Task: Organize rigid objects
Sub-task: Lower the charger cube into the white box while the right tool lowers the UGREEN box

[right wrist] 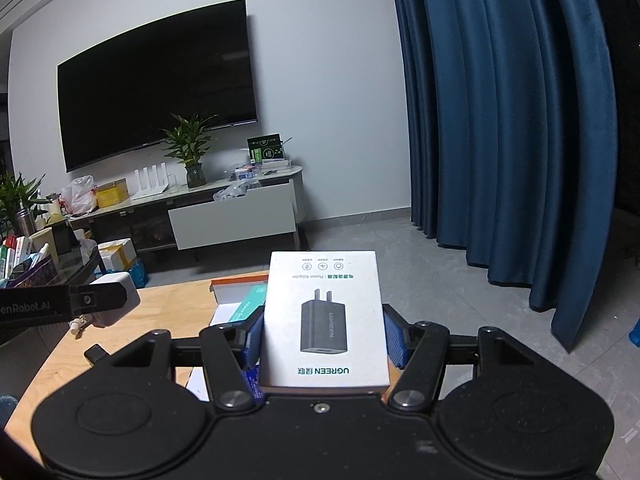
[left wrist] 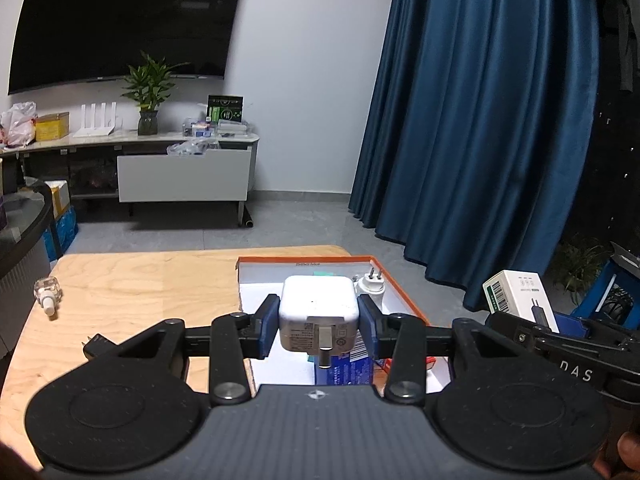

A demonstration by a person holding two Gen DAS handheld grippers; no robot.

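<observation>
- Dead center of the left wrist view: left gripper (left wrist: 319, 320) clamped on a white charger (left wrist: 318, 312), blue pads tight on both sides, prongs folded toward the lens.
- Right below it: orange-rimmed tray (left wrist: 404, 294) at the right end of the wooden table (left wrist: 132, 292), far table edge just behind the tray rim, grey floor beyond.
- Inside the tray: white plug (left wrist: 372, 284) at the upper right, blue box (left wrist: 346, 372) lower middle, mostly hidden.
- Left side of the tabletop: small clear bottle (left wrist: 48, 294) near the edge, dark adapter (left wrist: 98, 346) closer in, plenty of bare wood between.
- Center of the right wrist view: right gripper (right wrist: 323, 340) squeezing a white UGREEN box (right wrist: 326, 320), held over the tray's right side.
</observation>
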